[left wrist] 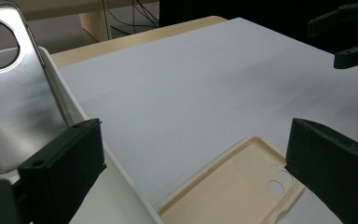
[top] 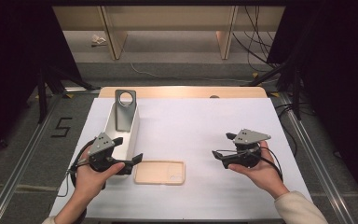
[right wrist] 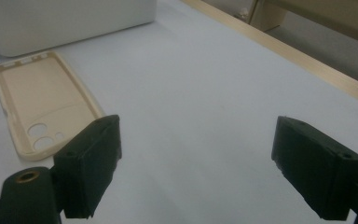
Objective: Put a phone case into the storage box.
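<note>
I held the left hand-held gripper (top: 129,150) wide open just left of the beige phone case (top: 160,172), nothing gripped. The right hand-held gripper (top: 223,145) stood wide and empty too. Next, I judged, the left must close on the case's near-left edge and lift it to the white bin (top: 113,122).

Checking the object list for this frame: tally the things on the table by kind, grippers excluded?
Phone cases: 2 – a beige soft case lying open side up on the sheet, and a grey metallic case with a round camera hole standing in the bin
Bins: 1 – a white rectangular plastic bin
Total: 3
</note>
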